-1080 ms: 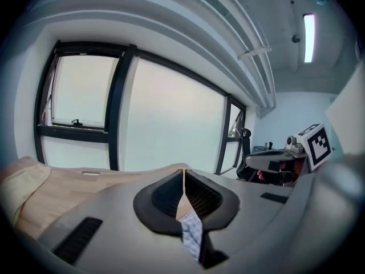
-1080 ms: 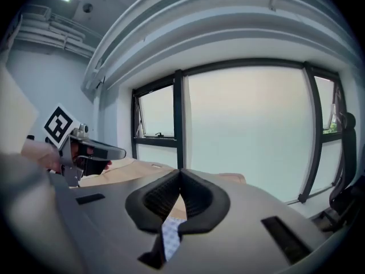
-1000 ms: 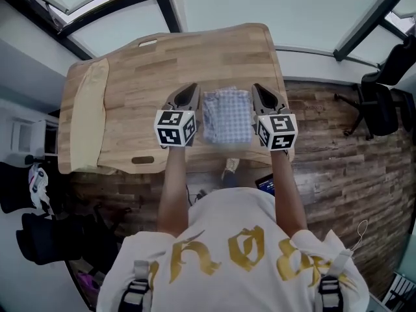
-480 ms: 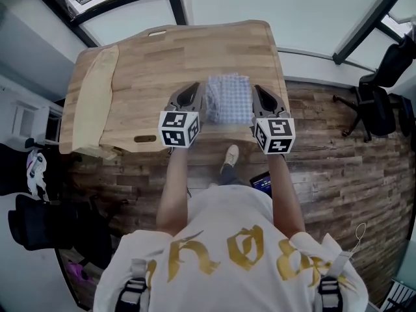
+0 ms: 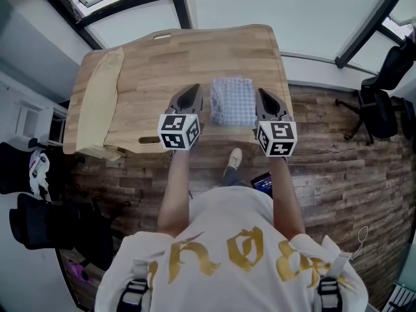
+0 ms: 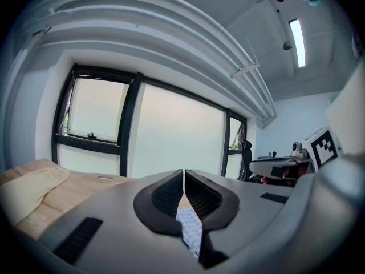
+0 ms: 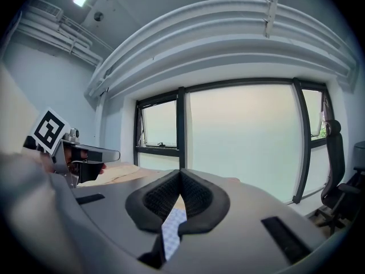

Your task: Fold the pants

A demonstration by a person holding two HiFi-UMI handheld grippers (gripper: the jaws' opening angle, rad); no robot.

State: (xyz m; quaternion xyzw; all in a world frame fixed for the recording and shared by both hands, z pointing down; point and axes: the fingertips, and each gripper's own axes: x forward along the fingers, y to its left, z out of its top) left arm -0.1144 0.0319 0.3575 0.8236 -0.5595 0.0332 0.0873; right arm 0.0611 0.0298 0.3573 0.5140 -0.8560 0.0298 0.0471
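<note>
**A:** Item one, the pants (image 5: pixel 232 101)?

**B:** Blue-checked cloth, folded into a compact rectangle. It lies flat on the wooden table (image 5: pixel 162 57), near the front edge and right of centre. No loose leg or waistband shows, so I judge the folding done or nearly so.

**A:** Item two, the tools?

**B:** Left gripper (image 5: pixel 192 91) sits just beside the bundle's left edge and right gripper (image 5: pixel 262 93) just beside its right edge. Both point away from the person, roughly level. The jaws of each are closed tip to tip. Each gripper view shows a sliver of checked cloth below the closed pads. The head view places the bundle between the tools, not in them, so I judge both to be carrying nothing.

**A:** Reason for that stance?

**B:** Probably they flank the bundle so it lies undisturbed. Being closed, no pad can snag a fold.

**A:** Surroundings?

**B:** One long cream cloth (image 5: pixel 97 103) lies along the table's left end, well apart from the pants. There is one marker cube (image 5: pixel 177 130) per gripper. One dark office chair (image 5: pixel 377 103) stands on the plank floor (image 5: pixel 338 161) to the right.

**A:** Risk?

**B:** A sideways nudge from either tool could skew the stack.
</note>
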